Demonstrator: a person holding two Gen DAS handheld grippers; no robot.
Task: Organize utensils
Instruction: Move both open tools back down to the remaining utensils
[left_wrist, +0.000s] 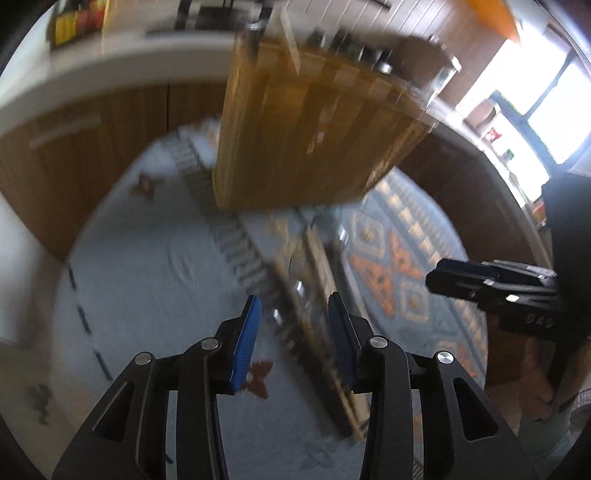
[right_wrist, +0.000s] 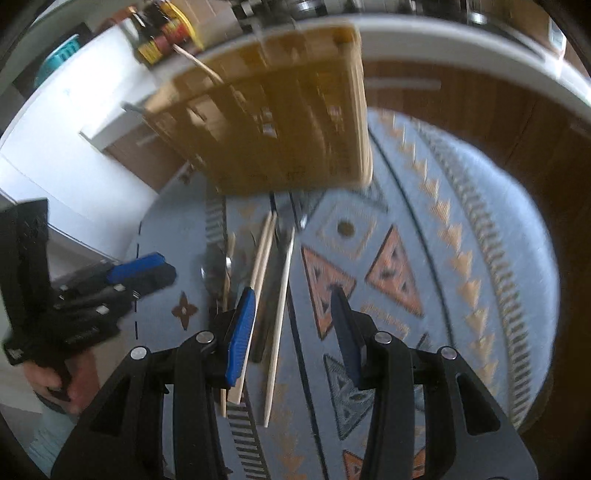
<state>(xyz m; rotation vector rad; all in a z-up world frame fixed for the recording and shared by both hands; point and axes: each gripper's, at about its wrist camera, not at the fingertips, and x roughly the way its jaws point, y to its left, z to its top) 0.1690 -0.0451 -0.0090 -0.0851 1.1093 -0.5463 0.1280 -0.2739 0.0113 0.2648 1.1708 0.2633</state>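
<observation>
Leftmost in the right wrist view, a person's hand grips the black handle of the left gripper, whose blue-padded fingers point toward the middle of the scene above a pale blue patterned rug. Seen from its own camera, the left gripper has its jaws parted with nothing pressed between the blue pads; only the rug and blurred utensils show through the gap. Just right of that, the utensils lie loose on the rug in a lengthwise bunch: pale wooden sticks, a dark flat piece and something metallic that the blur makes hard to name. Beyond their far ends stands a wooden utensil organizer, a slatted box with several long compartments, resting on the rug in front of brown cabinet fronts under a white countertop edge; both views are smeared, so what lies in the compartments cannot be told. Further right, the right gripper hangs over the rug with its jaws apart, its left pad in front of the wooden sticks and nothing clamped between the pads. In the left wrist view the right gripper enters from the right edge, over the orange-and-grey diamond pattern of the rug.
</observation>
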